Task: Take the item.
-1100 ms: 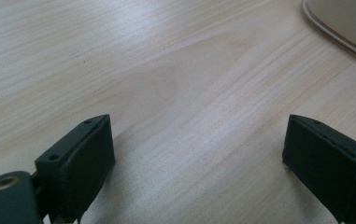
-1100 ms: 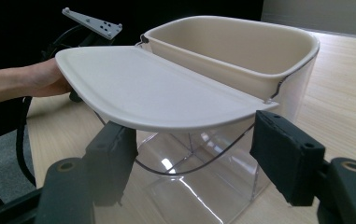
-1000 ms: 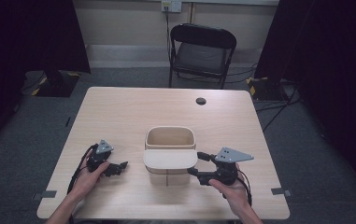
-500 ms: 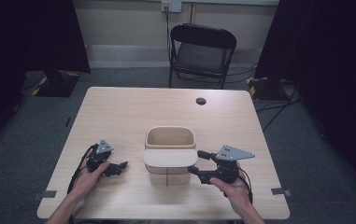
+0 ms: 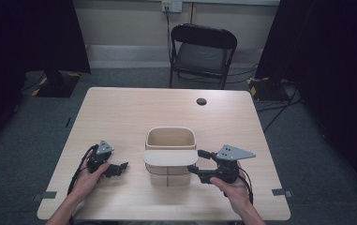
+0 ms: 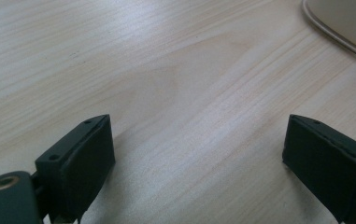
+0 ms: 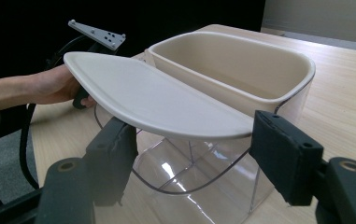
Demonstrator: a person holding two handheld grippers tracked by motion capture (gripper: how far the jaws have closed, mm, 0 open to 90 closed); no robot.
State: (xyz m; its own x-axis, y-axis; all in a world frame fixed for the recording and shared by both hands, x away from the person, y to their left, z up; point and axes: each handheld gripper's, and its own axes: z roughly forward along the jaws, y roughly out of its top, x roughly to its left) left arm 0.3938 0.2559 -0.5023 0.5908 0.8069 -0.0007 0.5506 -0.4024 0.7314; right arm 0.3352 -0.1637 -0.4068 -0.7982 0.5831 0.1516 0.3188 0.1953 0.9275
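Lid (image 7: 157, 105) edge between half-spread right gripper (image 7: 192, 140) jaws, seemingly untouched; left gripper (image 6: 199, 154) jaws wide, empty

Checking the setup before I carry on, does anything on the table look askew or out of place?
Yes. The lid isn't seated on the bin: it lies over the near part only, overhanging the near edge, with the beige top open behind it. The right gripper sits at the lid's end; whether it grips can't be told.
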